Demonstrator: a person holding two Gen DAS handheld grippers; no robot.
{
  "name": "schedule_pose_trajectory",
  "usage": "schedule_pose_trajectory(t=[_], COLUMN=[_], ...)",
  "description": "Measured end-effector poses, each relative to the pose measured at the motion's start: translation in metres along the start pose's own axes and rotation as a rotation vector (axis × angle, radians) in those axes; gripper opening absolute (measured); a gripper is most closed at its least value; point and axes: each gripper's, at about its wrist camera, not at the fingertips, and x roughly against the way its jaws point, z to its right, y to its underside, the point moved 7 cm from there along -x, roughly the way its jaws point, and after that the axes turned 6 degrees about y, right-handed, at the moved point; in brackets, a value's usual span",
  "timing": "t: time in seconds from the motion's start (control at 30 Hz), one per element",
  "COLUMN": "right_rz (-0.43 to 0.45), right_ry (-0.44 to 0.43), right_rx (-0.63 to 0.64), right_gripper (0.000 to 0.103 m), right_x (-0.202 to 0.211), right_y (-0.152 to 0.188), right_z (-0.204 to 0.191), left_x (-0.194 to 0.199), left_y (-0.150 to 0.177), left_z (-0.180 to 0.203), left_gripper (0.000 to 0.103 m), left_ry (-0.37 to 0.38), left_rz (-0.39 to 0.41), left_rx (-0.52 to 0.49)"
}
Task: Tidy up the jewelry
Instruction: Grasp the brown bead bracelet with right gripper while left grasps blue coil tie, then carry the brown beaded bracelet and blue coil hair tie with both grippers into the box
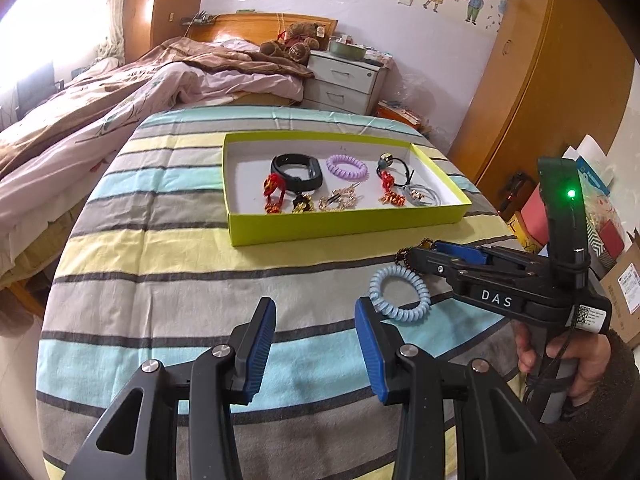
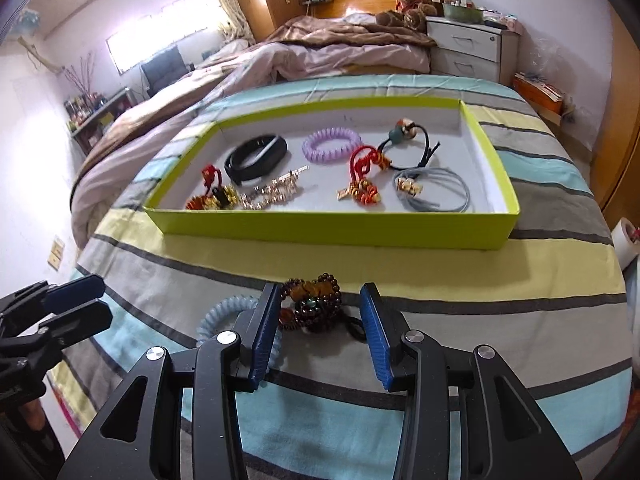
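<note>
On a striped cloth (image 1: 168, 248) the left gripper (image 1: 315, 330) hangs with jaws apart and empty. Just right lies a blue coil band (image 1: 400, 294), the right gripper (image 1: 416, 254) over its far edge. Farther off, a green tray (image 1: 344, 226) holds jewelry.

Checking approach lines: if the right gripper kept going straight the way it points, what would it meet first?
Most likely the dark beaded bracelet, lying on the striped cloth between the open right gripper fingers. The light blue coil tie sits just left of that line.
</note>
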Motion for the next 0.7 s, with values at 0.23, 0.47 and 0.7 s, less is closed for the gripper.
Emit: schedule_pose_trajectory(t=[0.23,0.47,0.7], right_rz=[0.002,0.018,0.058], right_ry=[0.014,0.021,0.012], right_rx=[0.003,0.019,-0.019], right_gripper=[0.042,0.025,0.021], right_x=[0.001,0.005,0.016], right_y=[0.001,0.002,0.001], right_z=[0.001,-0.001,0.008], left_x=[-0.004,-0.014,-0.025], left_y=[0.004,0.005,0.002], left_z=[0.002,0.008,0.018], left_gripper=[0.041,0.041,0.041], left_ry=[0.008,0.02,0.039], left_rz=[-0.012,-0.037,-0.062], left_rx=[0.0,0.002,-0.019])
